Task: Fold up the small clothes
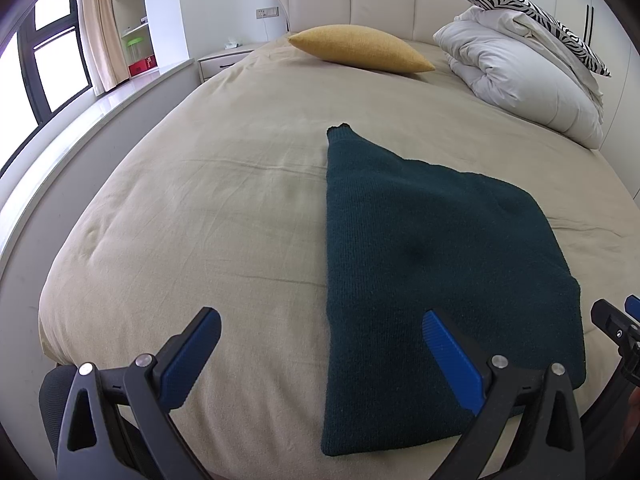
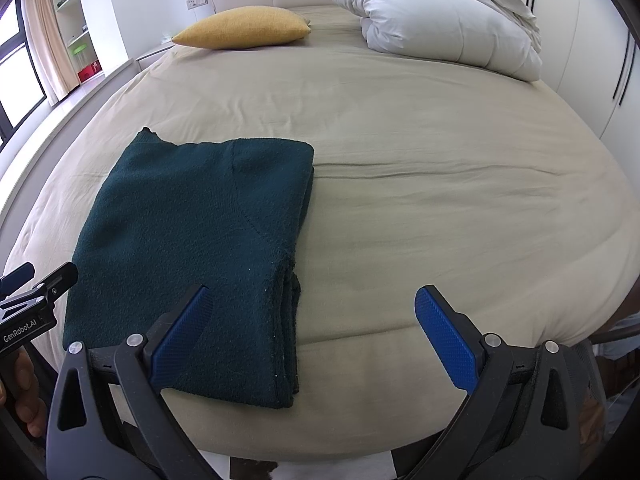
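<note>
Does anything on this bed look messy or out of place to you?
Only small things. The green sweater lies folded flat near the bed's edge, but one corner pokes out at the far end, so it is no neat rectangle. Both grippers, left and right, hang open above it.

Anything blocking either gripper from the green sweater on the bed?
Nothing visible. The dark green sweater lies folded on bare sheet, with the left gripper and right gripper both open just above its near edge. The yellow pillow and duvet sit far back by the headboard.
</note>
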`<state>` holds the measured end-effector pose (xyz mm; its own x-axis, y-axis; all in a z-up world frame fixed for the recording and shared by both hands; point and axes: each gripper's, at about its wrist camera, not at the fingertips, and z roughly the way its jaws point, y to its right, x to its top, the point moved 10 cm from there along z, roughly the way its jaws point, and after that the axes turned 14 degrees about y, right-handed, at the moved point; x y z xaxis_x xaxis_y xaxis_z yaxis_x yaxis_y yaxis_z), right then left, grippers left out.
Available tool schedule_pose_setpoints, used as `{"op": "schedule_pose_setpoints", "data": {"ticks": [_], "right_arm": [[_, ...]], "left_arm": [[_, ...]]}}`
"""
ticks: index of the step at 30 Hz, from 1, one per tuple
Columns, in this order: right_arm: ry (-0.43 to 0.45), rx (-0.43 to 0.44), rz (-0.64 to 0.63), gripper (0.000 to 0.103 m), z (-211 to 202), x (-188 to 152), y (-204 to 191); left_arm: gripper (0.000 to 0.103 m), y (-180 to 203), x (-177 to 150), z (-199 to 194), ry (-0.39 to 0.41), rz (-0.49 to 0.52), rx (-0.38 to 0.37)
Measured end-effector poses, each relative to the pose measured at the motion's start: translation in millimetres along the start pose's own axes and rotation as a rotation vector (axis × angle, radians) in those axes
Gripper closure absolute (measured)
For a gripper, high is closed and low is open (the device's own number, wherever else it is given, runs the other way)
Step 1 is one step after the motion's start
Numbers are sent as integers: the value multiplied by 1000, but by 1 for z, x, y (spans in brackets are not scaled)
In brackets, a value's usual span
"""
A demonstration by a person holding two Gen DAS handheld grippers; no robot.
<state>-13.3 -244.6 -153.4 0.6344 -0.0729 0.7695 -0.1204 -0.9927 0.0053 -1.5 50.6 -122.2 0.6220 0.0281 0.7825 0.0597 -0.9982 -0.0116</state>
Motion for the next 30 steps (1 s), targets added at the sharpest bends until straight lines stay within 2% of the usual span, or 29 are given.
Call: {"op": "schedule_pose_setpoints", "data": {"ticks": [30], "right_arm": [[-3,2,-1,0,-1,-3,-1]], "left_arm": [[0,0,-1,0,-2,-1,-1]]}}
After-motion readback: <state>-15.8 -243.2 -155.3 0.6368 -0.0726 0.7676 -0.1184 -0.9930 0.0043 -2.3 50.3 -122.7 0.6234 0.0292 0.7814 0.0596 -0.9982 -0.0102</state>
